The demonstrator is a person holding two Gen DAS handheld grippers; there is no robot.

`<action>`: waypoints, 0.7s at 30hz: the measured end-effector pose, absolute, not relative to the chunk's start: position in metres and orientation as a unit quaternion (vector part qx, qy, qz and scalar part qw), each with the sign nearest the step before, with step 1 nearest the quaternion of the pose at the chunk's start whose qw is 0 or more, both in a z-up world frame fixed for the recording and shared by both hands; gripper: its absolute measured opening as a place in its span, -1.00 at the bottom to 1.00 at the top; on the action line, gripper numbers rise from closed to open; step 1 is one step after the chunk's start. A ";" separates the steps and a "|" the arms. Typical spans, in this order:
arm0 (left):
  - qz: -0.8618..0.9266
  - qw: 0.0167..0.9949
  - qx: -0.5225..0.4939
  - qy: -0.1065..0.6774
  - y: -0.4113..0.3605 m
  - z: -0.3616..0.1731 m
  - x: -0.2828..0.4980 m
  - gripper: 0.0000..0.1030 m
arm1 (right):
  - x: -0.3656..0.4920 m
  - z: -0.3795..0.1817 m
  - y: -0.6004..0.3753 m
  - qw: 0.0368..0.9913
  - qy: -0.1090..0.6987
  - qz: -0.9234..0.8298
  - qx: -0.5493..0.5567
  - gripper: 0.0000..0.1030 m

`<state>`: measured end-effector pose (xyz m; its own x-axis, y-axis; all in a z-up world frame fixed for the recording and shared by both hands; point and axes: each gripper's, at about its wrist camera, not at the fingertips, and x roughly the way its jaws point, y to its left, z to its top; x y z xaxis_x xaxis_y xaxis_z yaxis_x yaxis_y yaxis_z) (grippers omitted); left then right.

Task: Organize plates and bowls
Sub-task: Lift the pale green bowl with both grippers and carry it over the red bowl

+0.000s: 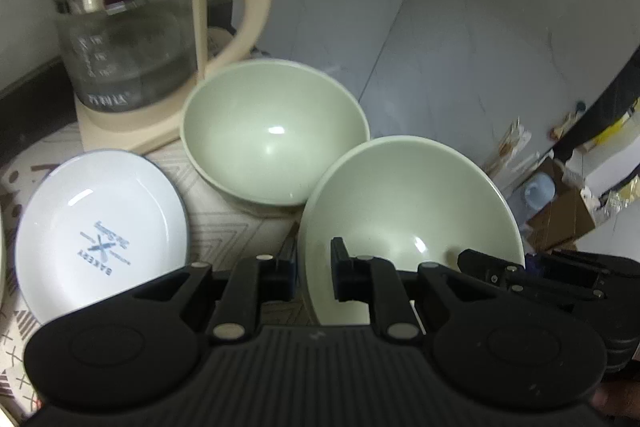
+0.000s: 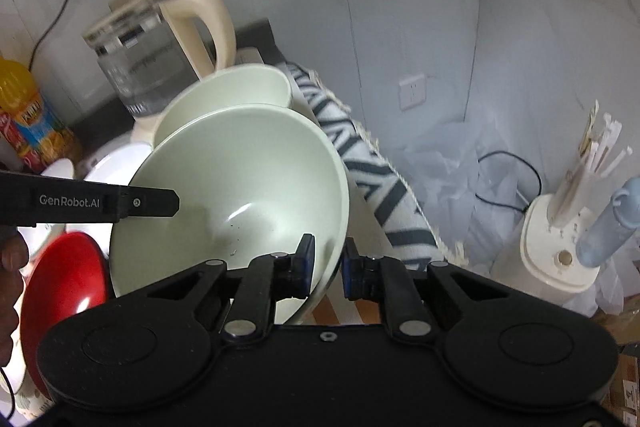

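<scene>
Both grippers pinch the near pale green bowl by opposite rim edges, left gripper and right gripper, jaws narrow. It's tilted at the surface's right edge beside the second bowl; looks rigid, glossy, slippery.

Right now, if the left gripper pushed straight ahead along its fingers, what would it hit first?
Probably the far green bowl, after sliding along the near green bowl whose rim the left gripper straddles; depth is uncertain.

Left tool seemingly clamps near bowl's rim; kettle blurred.
</scene>
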<state>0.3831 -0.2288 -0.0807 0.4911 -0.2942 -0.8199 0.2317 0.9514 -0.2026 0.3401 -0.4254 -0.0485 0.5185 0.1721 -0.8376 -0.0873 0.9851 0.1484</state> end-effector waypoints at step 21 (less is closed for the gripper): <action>-0.089 0.898 -0.079 0.424 -0.187 -0.023 0.320 -0.72 | 0.314 0.002 -0.394 0.888 0.437 0.139 0.036 -0.73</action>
